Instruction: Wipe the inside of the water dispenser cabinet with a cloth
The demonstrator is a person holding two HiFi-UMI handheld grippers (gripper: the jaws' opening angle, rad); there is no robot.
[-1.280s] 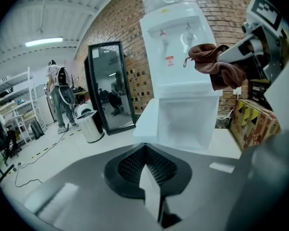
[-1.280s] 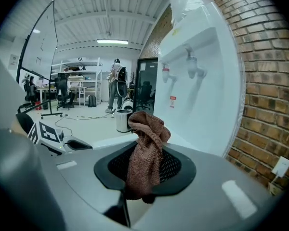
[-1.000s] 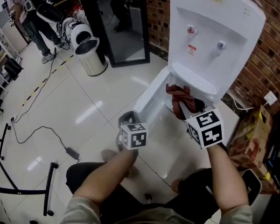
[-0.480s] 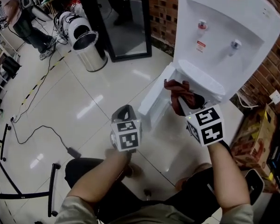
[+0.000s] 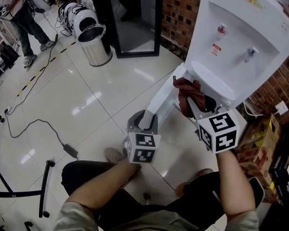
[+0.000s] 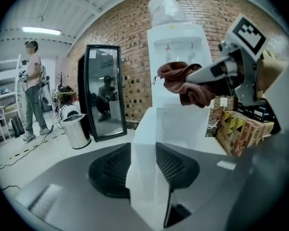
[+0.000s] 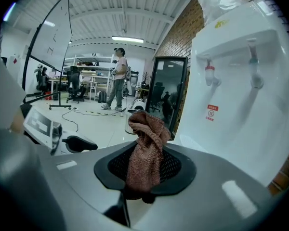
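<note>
"Looking at the biggest things first, what stands against the brick wall point(image 5: 180, 8)?"

"The white water dispenser point(image 5: 241, 37), on the pale tiled floor point(image 5: 86, 95). Further along are a black-framed mirror point(image 5: 135, 18) and a steel bin point(image 5: 95, 44), both well apart from it."

"And its cabinet?"

"The cabinet door point(image 5: 161, 97) hangs open towards the person."

"Where's the cloth?"

"The reddish-brown cloth point(image 5: 188, 91) is bunched up just in front of the dispenser, near the mouth of the open cabinet. The right gripper point(image 5: 192, 106) has it pinched fast."

"The left gripper?"

"The left gripper point(image 5: 143, 121) is at the door's free edge. Its jaws have just been opening and stand apart, with the white edge between them."
</note>
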